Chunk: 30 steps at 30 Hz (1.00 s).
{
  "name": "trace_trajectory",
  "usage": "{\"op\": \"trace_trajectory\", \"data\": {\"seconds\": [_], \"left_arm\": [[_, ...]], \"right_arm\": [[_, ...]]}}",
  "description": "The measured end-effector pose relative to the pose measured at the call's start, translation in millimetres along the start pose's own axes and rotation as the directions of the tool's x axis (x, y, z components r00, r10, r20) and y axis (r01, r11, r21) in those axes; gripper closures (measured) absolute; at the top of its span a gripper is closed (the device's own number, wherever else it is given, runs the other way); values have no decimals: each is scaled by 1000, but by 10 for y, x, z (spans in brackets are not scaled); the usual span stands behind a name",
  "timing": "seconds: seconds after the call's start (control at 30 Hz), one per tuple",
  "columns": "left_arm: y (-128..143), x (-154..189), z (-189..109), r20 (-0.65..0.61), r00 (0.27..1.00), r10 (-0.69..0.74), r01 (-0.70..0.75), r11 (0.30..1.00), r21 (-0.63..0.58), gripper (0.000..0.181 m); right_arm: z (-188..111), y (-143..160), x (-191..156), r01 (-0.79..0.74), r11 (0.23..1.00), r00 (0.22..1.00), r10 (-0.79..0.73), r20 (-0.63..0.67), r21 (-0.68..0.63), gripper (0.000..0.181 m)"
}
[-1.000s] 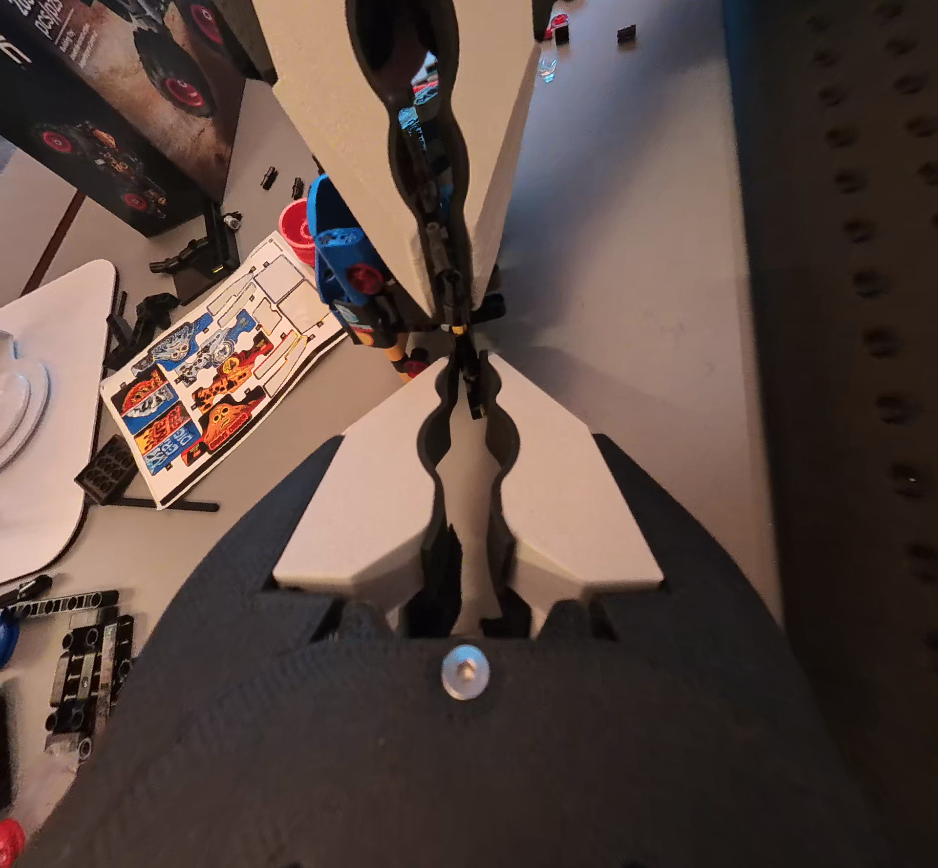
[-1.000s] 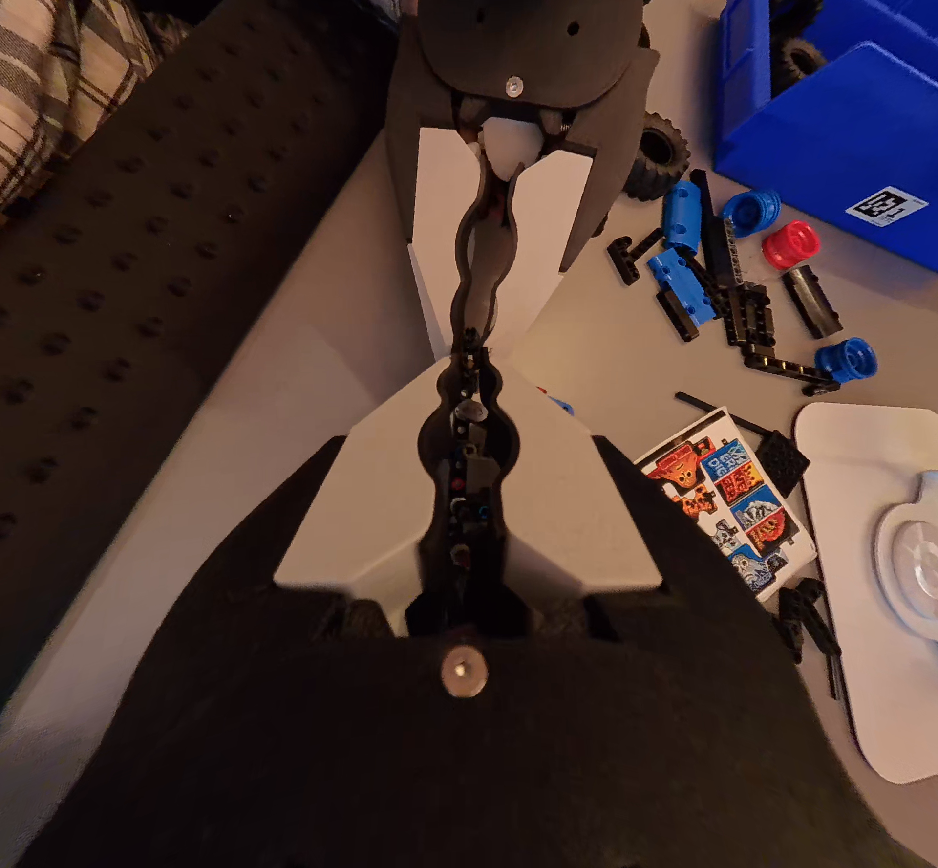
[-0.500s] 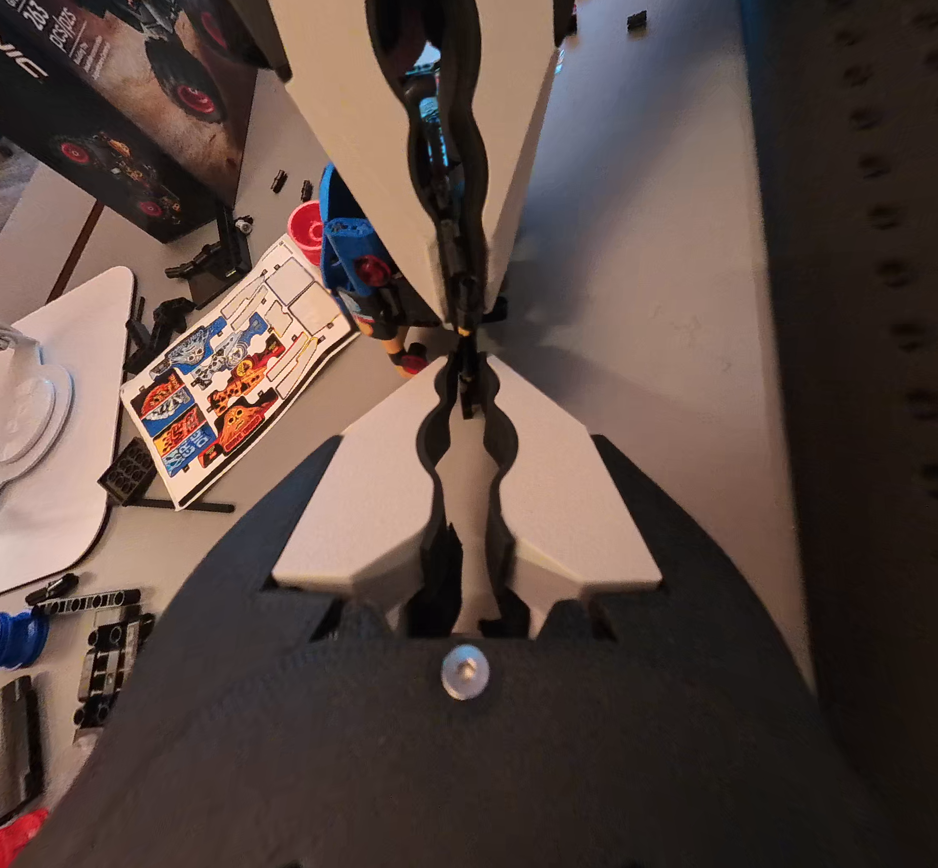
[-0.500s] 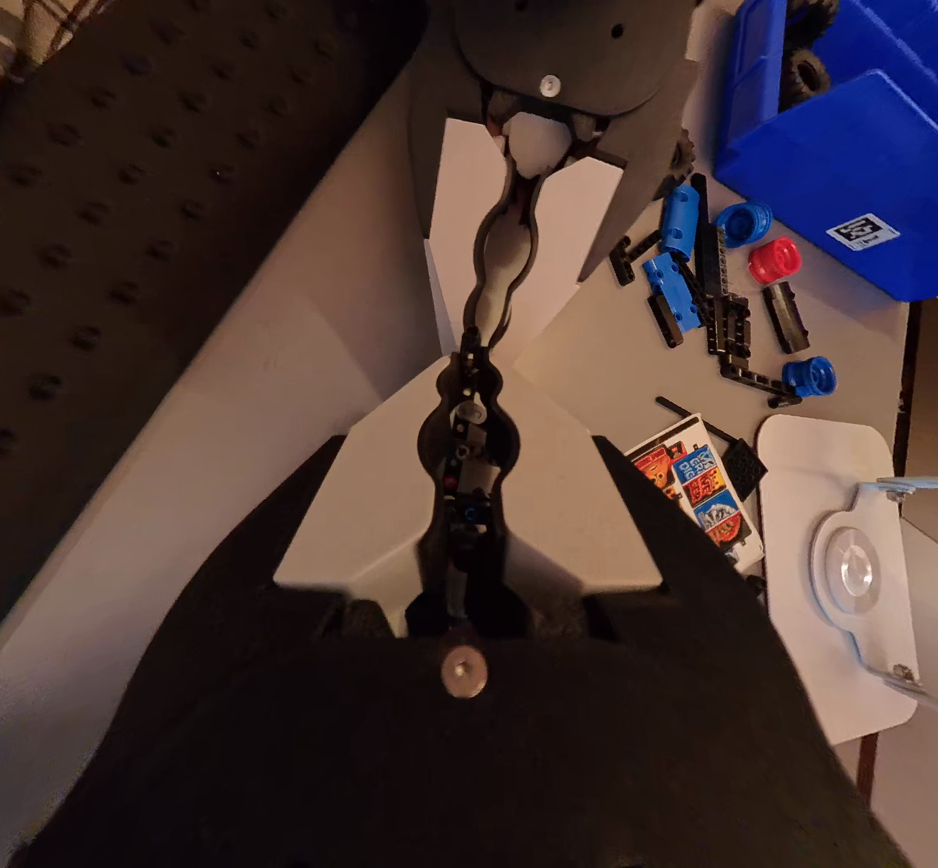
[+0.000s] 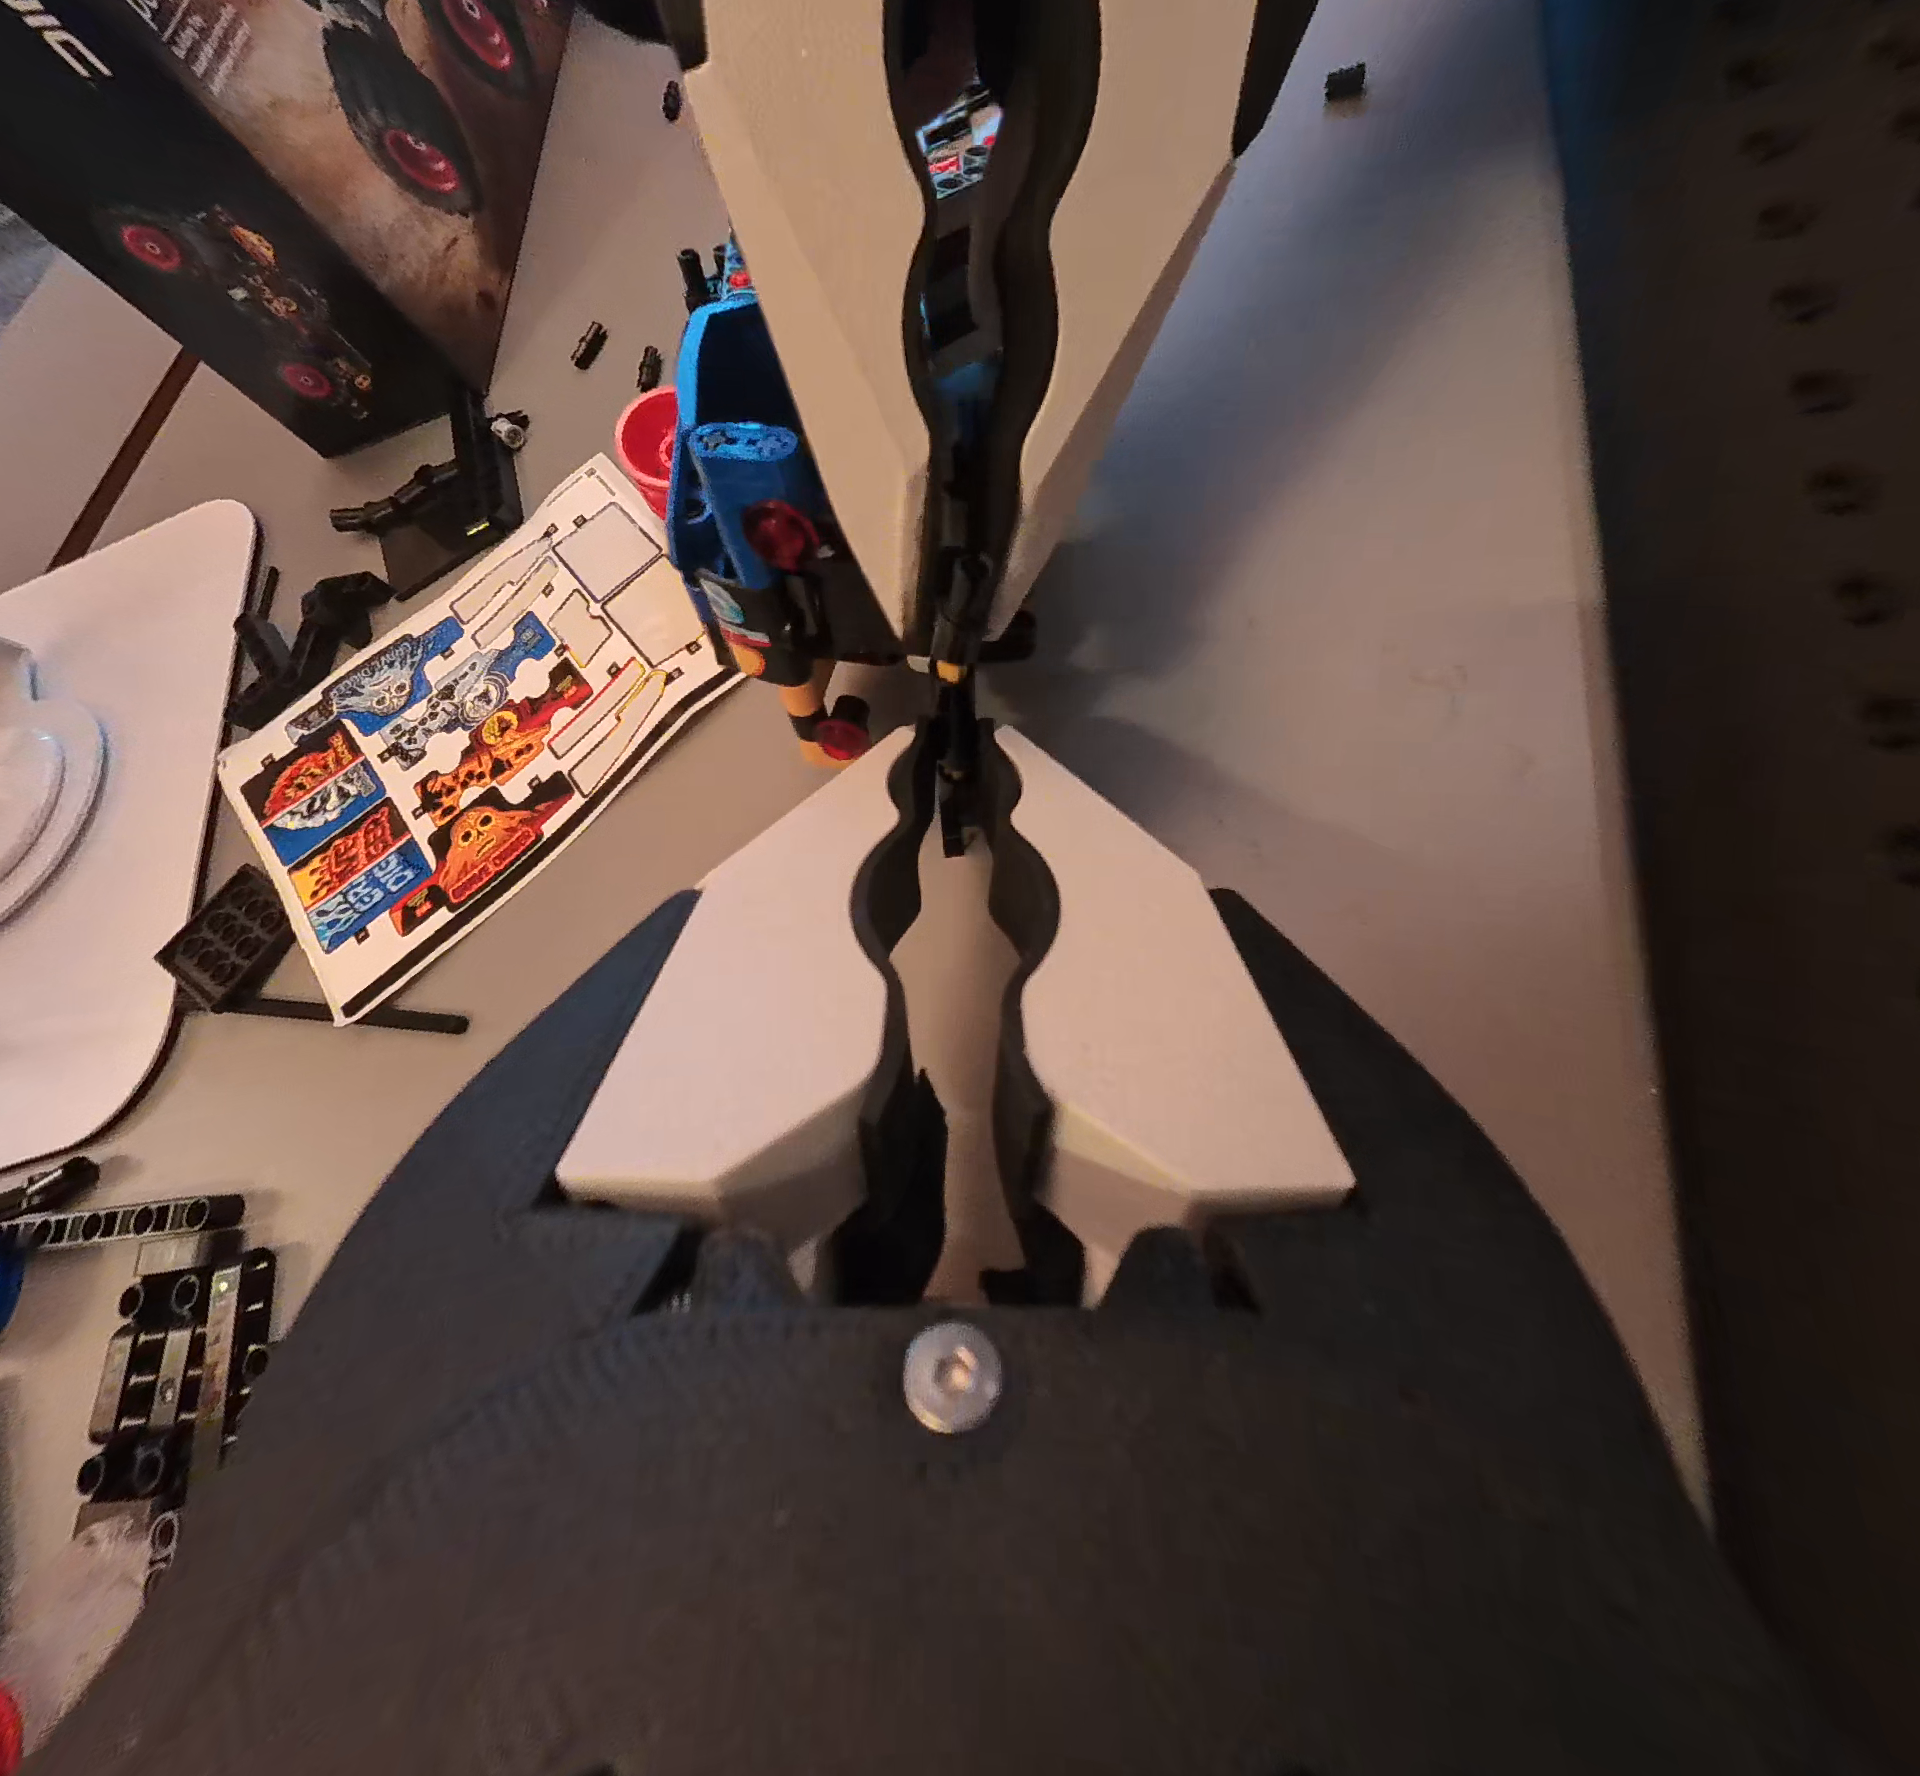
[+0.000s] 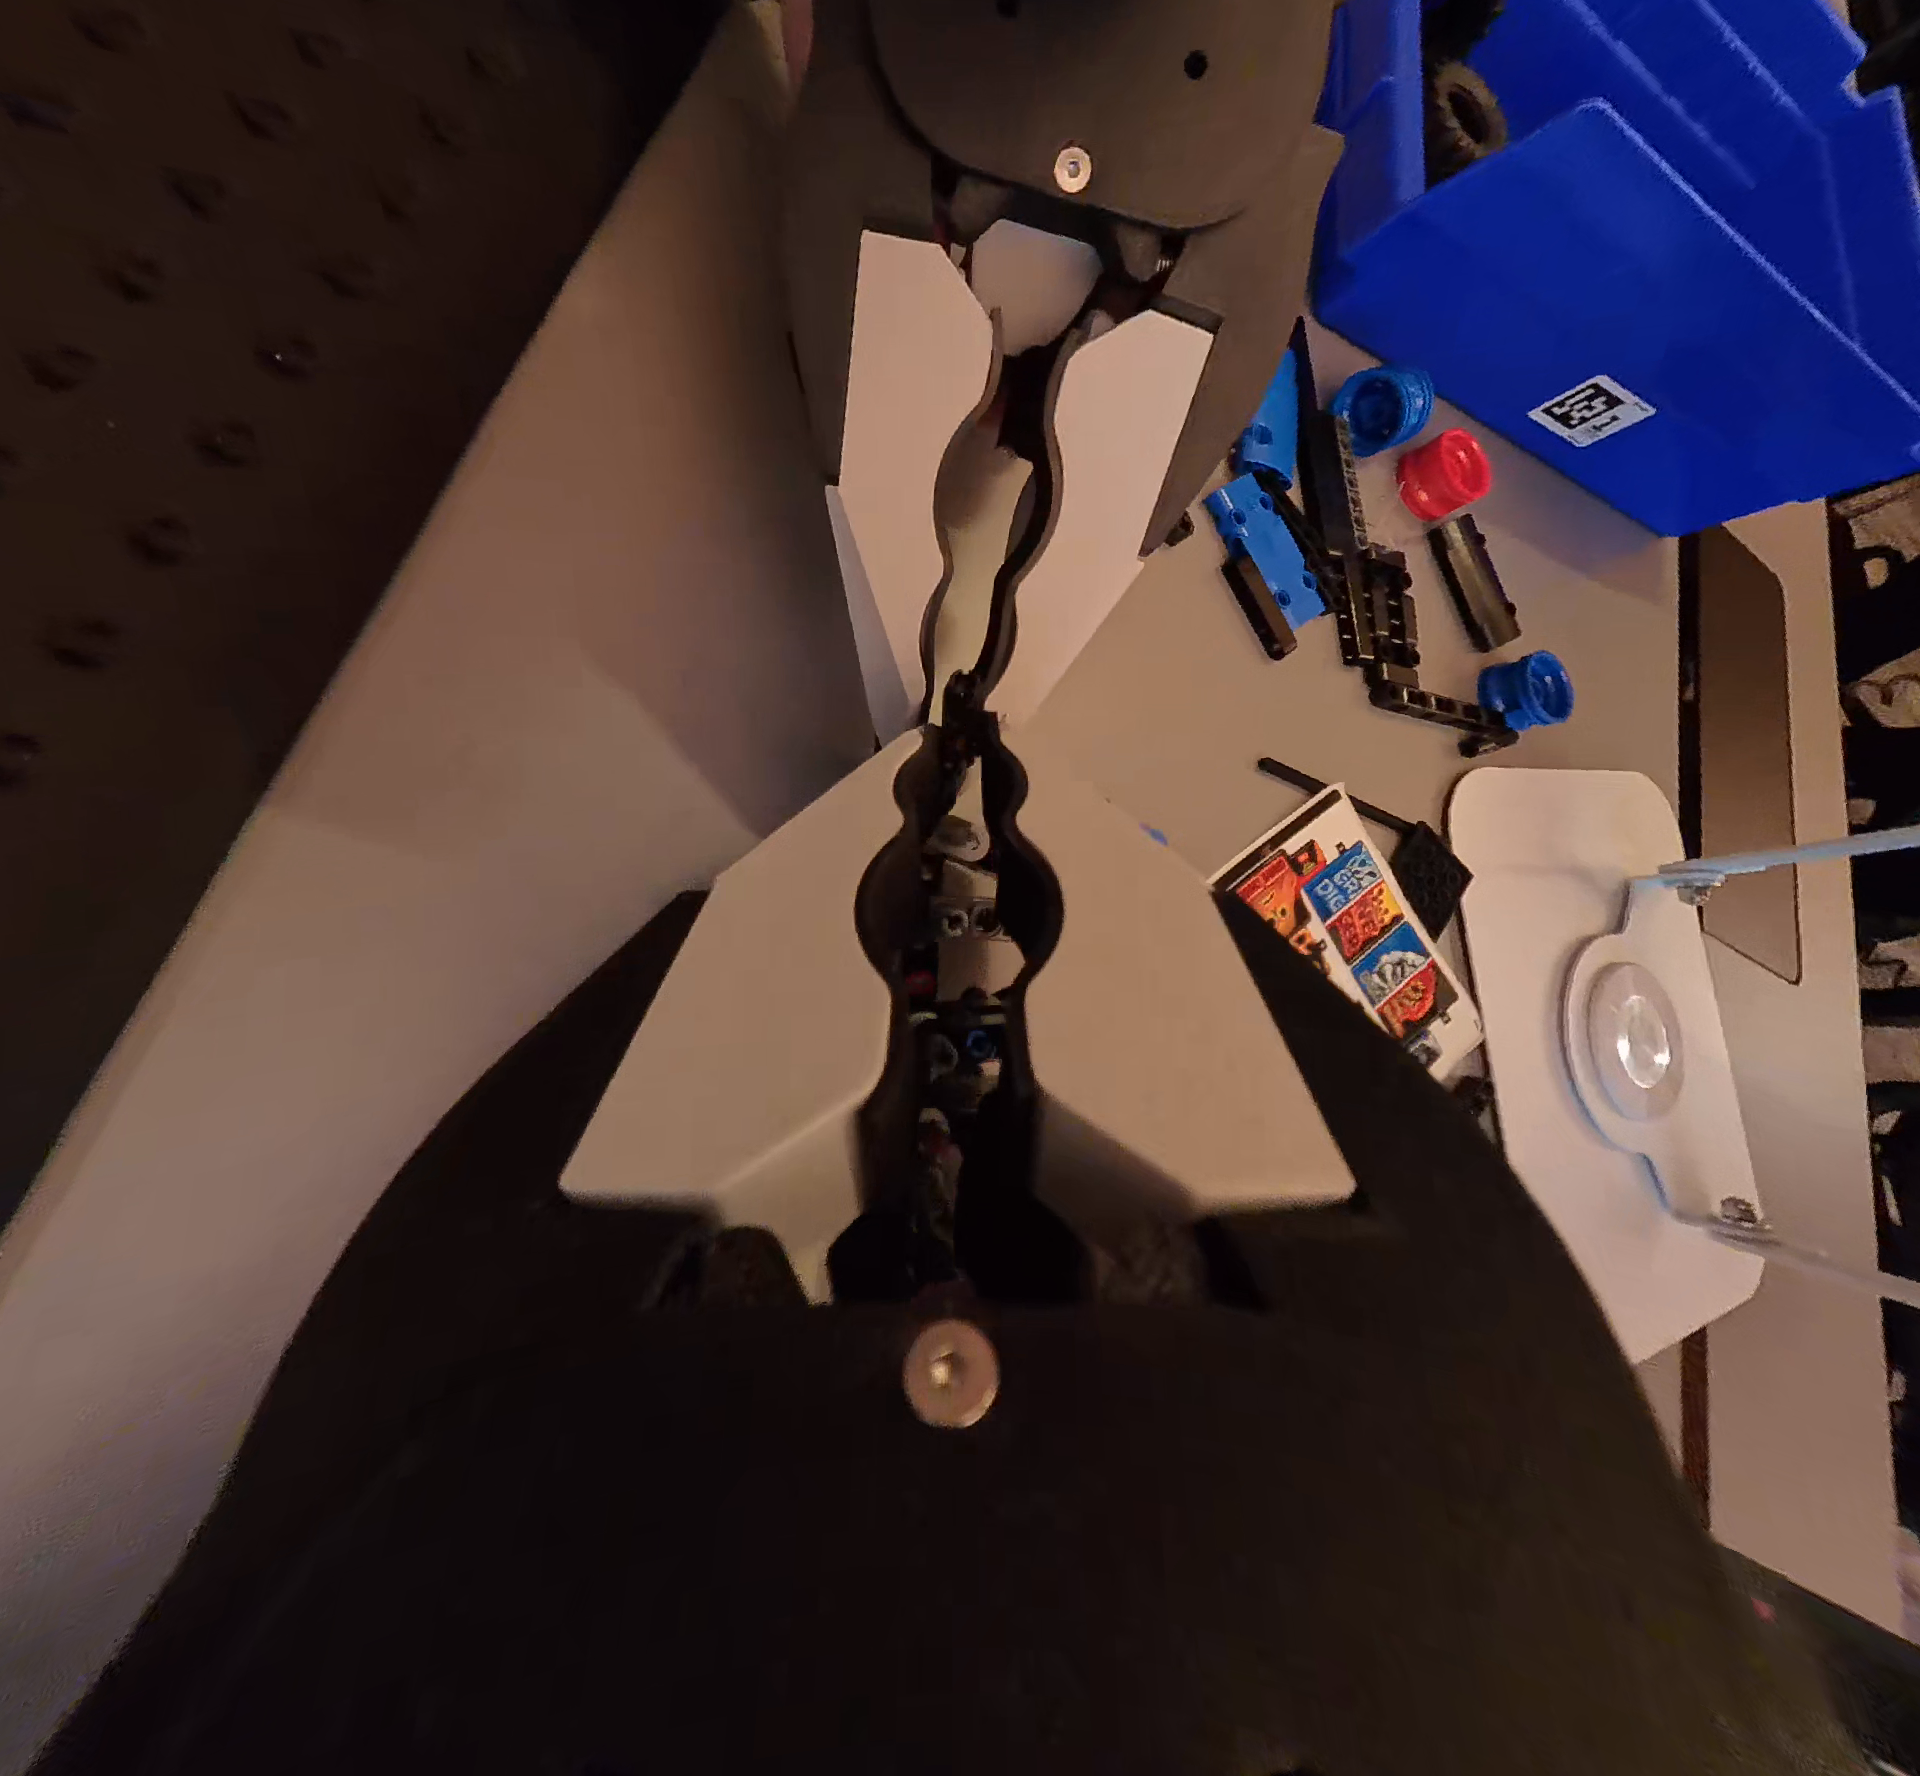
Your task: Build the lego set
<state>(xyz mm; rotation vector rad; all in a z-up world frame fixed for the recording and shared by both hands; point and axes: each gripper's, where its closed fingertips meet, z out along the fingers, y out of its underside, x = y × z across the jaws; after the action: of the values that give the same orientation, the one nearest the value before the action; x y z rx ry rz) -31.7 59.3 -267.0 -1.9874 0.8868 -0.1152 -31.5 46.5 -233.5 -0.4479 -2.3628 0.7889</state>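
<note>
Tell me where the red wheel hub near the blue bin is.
Right wrist view, upper right: the red wheel hub lies on the table beside the blue bin, just below a blue hub.

Both grippers same build: left gripper [image 5: 951, 760] and right gripper [image 6: 961, 739] got matte black textured body, rounded like a shield, single silver screw [image 5: 952, 1377] dead centre. Fingers [image 5: 769, 1020] pale grey wedges, faceted, inner edges lined with wavy black pads [image 6: 883, 895].
</note>
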Motion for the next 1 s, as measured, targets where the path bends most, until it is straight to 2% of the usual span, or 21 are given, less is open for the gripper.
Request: {"op": "trace_trajectory", "data": {"seconds": [0.23,0.7,0.83,0.87,0.93,1.0], "left_arm": [[-5,6,0,-13,1000,-21,21,1000,9,176],[-16,-18,6,-5,999,-35,35,999,6,177],[-19,-5,8,-12,999,-31,32,999,4,177],[-19,-1,12,-11,1000,-29,29,1000,3,177],[4,-17,33,13,1000,11,-10,1000,-25,176],[4,-35,33,9,1000,-12,12,1000,-14,176]], "right_arm": [[6,-1,-5,-32,998,999,32,-13,49,176],[10,41,42,-102,992,994,99,-45,-74,176],[15,50,-4,-72,993,997,73,4,-90,175],[60,122,-63,-58,990,997,63,36,-128,175],[96,124,-47,-41,992,999,43,15,-119,175],[87,123,-44,-37,990,999,39,13,-137,175]]}}
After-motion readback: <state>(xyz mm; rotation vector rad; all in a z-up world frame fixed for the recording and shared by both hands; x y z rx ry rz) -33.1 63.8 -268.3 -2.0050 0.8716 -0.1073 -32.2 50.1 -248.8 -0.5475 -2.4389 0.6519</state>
